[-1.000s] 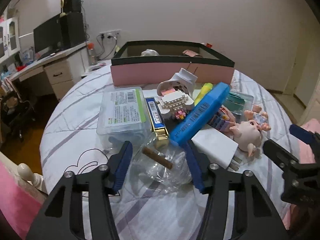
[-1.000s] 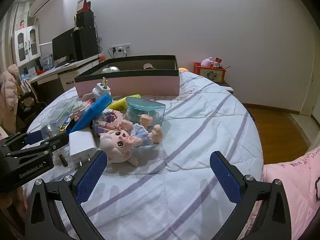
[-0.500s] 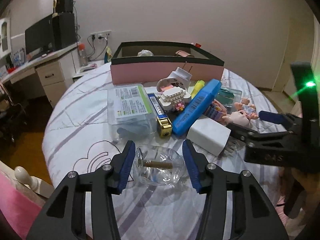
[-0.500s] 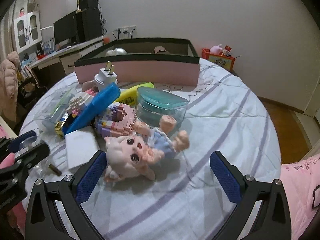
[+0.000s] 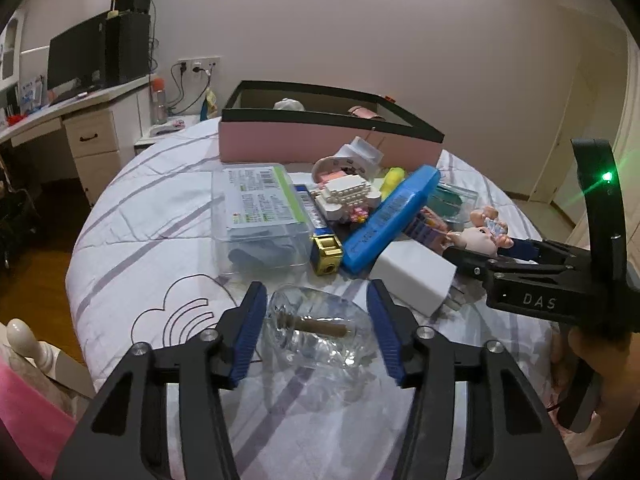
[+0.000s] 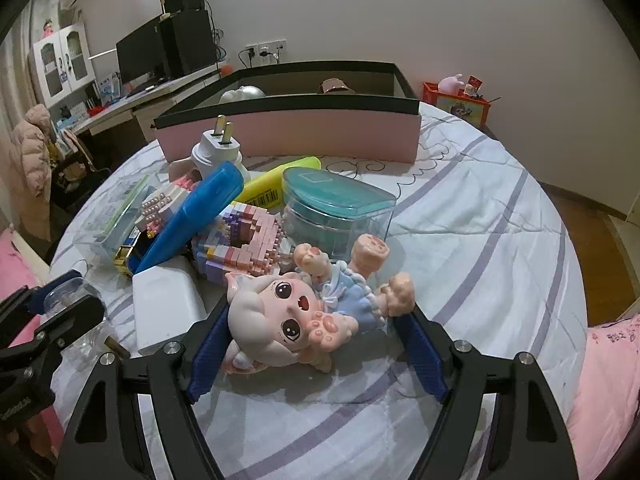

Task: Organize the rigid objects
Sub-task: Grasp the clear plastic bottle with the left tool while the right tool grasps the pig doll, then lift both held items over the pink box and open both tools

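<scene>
My right gripper, jaws just closing, brackets the pink big-eyed vinyl doll lying crosswise before the pink-walled box, while my left gripper loosely straddles the clear glass bottle.

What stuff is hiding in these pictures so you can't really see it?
- Inside of the pink box: both views, its front wall hides most of what lies in it.
- Label on the clear case: left wrist view, print too small to read.
- Block toy: right wrist view, partly under the blue case.
- White charger: right wrist view, its near end is behind the right gripper.
</scene>
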`<state>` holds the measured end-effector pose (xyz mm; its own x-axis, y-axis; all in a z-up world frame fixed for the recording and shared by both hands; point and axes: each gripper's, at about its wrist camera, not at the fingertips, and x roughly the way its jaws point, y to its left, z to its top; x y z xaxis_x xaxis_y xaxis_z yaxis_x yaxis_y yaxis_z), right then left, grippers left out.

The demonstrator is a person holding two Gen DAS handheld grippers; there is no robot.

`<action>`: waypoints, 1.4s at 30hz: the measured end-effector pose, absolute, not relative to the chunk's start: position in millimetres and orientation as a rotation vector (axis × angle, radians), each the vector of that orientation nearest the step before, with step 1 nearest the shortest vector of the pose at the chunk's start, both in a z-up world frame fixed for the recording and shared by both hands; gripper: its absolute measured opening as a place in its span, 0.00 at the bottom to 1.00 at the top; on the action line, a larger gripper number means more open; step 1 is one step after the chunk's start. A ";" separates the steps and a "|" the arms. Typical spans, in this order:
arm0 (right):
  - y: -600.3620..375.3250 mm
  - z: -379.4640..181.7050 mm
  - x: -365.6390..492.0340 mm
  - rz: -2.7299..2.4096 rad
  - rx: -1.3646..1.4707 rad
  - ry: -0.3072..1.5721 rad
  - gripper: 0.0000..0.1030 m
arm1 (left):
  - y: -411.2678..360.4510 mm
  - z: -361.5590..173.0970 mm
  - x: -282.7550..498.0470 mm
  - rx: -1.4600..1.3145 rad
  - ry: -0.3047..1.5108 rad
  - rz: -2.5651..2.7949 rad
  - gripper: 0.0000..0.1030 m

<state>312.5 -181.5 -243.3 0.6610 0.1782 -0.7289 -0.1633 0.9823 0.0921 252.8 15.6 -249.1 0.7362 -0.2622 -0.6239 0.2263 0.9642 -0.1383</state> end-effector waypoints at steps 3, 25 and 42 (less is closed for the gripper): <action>-184.8 -242.5 308.6 0.184 0.021 0.829 0.77 | 13.7 -246.2 250.0 -0.041 0.690 -0.262 0.52; -190.4 -242.6 306.3 0.178 0.039 0.835 0.77 | 4.6 -260.4 244.0 0.005 0.709 -0.263 0.82; -190.4 -243.4 306.1 0.178 0.033 0.829 0.77 | 1.7 -261.4 249.0 0.033 0.712 -0.220 0.76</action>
